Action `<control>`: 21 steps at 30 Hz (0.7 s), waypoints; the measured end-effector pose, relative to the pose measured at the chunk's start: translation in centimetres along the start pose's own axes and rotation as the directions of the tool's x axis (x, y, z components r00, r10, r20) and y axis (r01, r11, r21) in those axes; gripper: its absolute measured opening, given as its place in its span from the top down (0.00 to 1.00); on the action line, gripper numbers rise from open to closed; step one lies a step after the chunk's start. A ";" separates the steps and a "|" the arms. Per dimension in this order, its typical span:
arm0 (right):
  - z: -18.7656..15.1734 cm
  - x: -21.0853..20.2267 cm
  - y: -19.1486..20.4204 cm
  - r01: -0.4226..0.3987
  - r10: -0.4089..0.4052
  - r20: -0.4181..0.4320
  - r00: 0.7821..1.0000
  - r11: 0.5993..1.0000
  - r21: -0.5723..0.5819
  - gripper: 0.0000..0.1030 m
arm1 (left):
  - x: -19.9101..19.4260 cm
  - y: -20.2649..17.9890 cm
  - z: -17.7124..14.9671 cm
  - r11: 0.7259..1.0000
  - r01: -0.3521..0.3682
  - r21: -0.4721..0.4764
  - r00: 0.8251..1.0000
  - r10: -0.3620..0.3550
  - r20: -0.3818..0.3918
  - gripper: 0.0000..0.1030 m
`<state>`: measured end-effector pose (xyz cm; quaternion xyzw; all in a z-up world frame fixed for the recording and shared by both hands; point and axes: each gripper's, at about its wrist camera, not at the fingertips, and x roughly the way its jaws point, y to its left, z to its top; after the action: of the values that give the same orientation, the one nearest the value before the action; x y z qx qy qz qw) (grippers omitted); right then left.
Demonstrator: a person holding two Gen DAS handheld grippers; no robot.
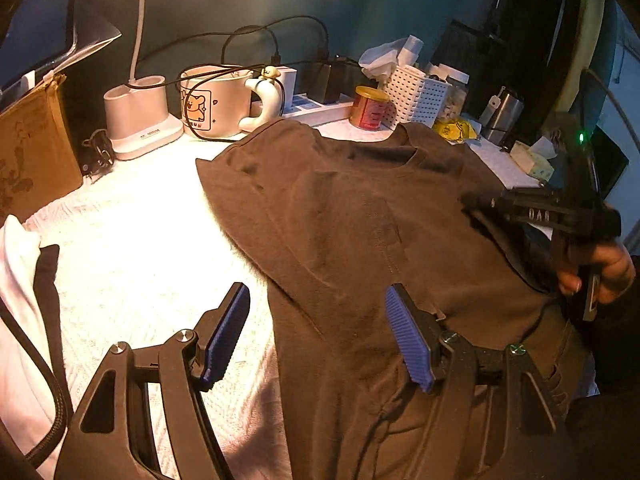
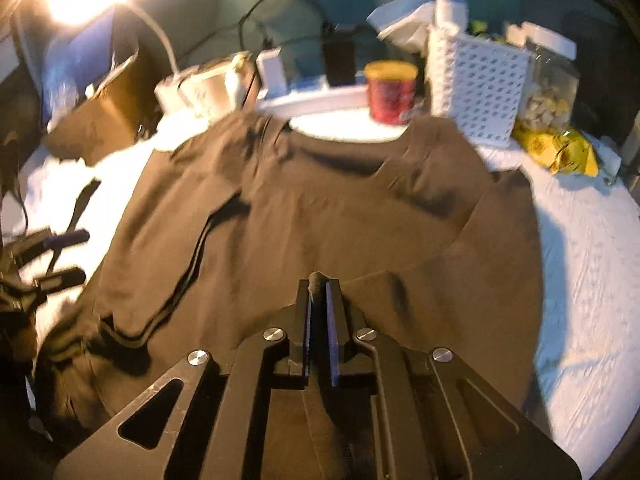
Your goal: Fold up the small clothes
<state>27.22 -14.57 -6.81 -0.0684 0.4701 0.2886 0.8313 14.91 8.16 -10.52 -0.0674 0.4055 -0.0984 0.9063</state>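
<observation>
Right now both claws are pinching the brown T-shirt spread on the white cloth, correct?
Not quite. Only the right claw is pinching the brown T-shirt, as the right wrist view shows. In the left wrist view the left claw is wide open above the shirt's edge. The shirt does lie on the white cloth.

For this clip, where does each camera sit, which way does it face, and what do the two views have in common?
Left wrist: on the left gripper, jaws open, low over the brown shirt, facing the cluttered back; the right gripper and the hand holding it show at right.
Right wrist: on the right gripper, pinching a shirt fold, facing the same way; the left gripper shows blurred at left.
Shared: shirt, red can, white basket, mug.
</observation>
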 end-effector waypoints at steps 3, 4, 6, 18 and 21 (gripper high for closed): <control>1.4 -0.3 -0.5 0.004 -0.006 0.049 0.999 0.999 0.033 0.92 | -0.3 0.2 0.1 1.000 -0.002 -0.003 1.000 0.002 0.010 0.32; 1.9 -0.3 -0.5 0.003 -0.006 0.062 0.998 0.999 0.042 0.92 | -0.5 0.2 0.0 1.000 -0.001 -0.003 1.000 0.001 0.015 0.32; 2.6 0.1 -0.7 -0.001 -0.004 0.076 0.997 0.998 0.064 0.92 | -0.8 0.3 -0.1 1.000 -0.003 -0.004 1.000 0.003 0.019 0.32; 1.9 2.3 -0.1 -0.036 0.037 -0.011 0.999 0.993 0.113 0.61 | -1.6 -1.0 -1.1 0.998 -0.061 0.021 0.998 0.060 0.021 0.32; 1.7 0.5 0.9 -0.042 0.040 0.024 0.999 0.996 0.082 0.60 | 0.1 -2.0 -0.5 0.988 -0.140 0.059 0.990 0.141 -0.010 0.32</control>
<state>28.15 -13.01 -6.15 -0.0210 0.4735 0.2867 0.8326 14.36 6.17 -10.48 -0.0115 0.4127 -0.0466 0.9096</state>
